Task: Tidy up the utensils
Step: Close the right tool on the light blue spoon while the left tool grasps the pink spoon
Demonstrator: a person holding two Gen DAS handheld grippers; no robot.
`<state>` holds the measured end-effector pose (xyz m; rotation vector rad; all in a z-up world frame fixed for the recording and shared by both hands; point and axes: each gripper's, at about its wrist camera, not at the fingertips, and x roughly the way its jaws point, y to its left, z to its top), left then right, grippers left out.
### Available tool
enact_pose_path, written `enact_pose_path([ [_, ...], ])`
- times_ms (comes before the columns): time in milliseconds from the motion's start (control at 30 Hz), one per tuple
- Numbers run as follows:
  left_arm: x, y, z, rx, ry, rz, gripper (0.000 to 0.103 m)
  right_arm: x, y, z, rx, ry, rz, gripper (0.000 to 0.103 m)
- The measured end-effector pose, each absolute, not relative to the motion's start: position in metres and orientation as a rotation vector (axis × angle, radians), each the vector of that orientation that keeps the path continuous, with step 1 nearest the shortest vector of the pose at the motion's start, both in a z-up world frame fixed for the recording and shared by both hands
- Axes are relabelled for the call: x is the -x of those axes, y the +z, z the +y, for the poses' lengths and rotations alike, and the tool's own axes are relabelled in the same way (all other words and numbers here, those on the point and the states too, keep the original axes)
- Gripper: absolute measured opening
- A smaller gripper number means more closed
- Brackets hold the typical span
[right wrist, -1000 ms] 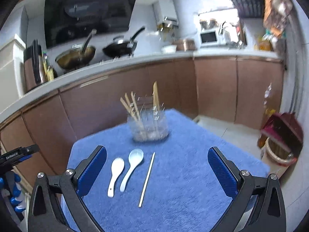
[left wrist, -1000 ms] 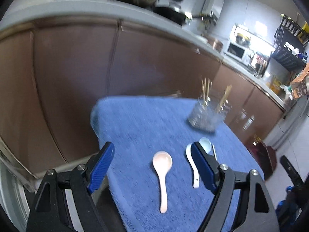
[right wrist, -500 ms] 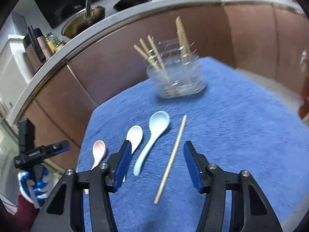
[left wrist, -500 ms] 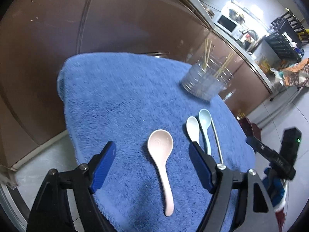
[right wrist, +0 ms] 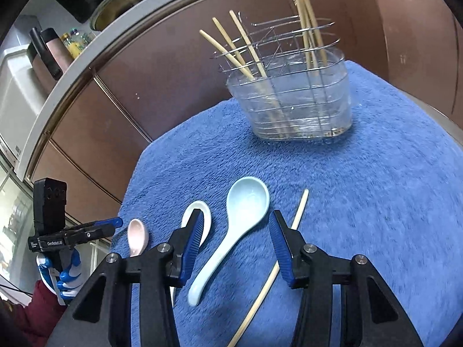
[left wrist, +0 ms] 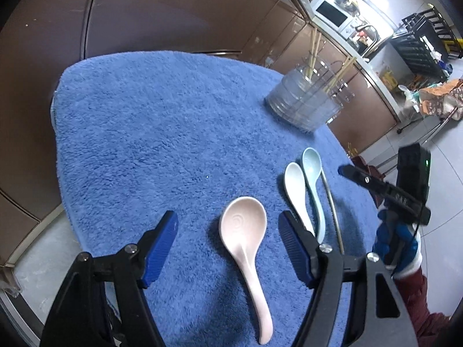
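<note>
While both tongs close, spoons unclamped

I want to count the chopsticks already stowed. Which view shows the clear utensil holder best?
The right wrist view: the clear utensil holder stands near and large there, its wire rack and the chopsticks inside plain to see. In the left wrist view the holder is smaller, off to the upper right, its chopsticks thin and harder to separate.

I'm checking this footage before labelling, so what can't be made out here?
- Left wrist view: white spoon handle end, hidden behind the left tool finger.
- Right wrist view: loose chopstick near end, cut by the bottom edge.
- Right wrist view: pink spoon handle, hidden behind the right tool.
</note>
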<state>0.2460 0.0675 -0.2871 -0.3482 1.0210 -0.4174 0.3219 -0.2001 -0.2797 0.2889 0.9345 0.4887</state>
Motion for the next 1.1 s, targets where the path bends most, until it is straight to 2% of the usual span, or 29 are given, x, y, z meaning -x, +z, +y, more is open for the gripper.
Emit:
enact_pose_path([
  [133,-0.253,-0.295,0.062,0.324,-0.43,1.05,0.061,-0.339,-0.29,-0.199,-0.262,0.498,0.961,0.043],
  [400,-0.27,-0.304,0.058,0.289,-0.423,1.09,0.033,-0.362,-0.309,-0.189,-0.23,0.533,1.006,0.038],
  [500,-0.272,-0.304,0.057,0.268,-0.425,1.095,0.026,-0.369,-0.316,-0.184,-0.221,0.54,1.02,0.034],
  [633,-0.274,-0.303,0.049,0.212,-0.432,1.097,0.023,-0.371,-0.323,-0.179,-0.203,0.546,1.034,0.029],
  [767,-0.276,-0.303,0.043,0.167,-0.446,1.104,0.022,-0.377,-0.324,-0.172,-0.19,0.559,1.042,0.028],
  [833,-0.277,-0.302,0.04,0.153,-0.459,1.107,0.015,-0.384,-0.323,-0.172,-0.18,0.569,1.052,0.027],
  [867,-0.277,-0.303,0.037,0.147,-0.463,1.109,0.011,-0.386,-0.324,-0.17,-0.172,0.573,1.058,0.024],
  [967,-0.275,-0.302,0.029,0.114,-0.466,1.101,0.009,-0.396,-0.327,-0.161,-0.145,0.583,1.069,0.011],
  [1100,-0.272,-0.301,0.028,0.119,-0.449,1.087,0.007,-0.4,-0.323,-0.158,-0.102,0.582,1.063,0.009],
])
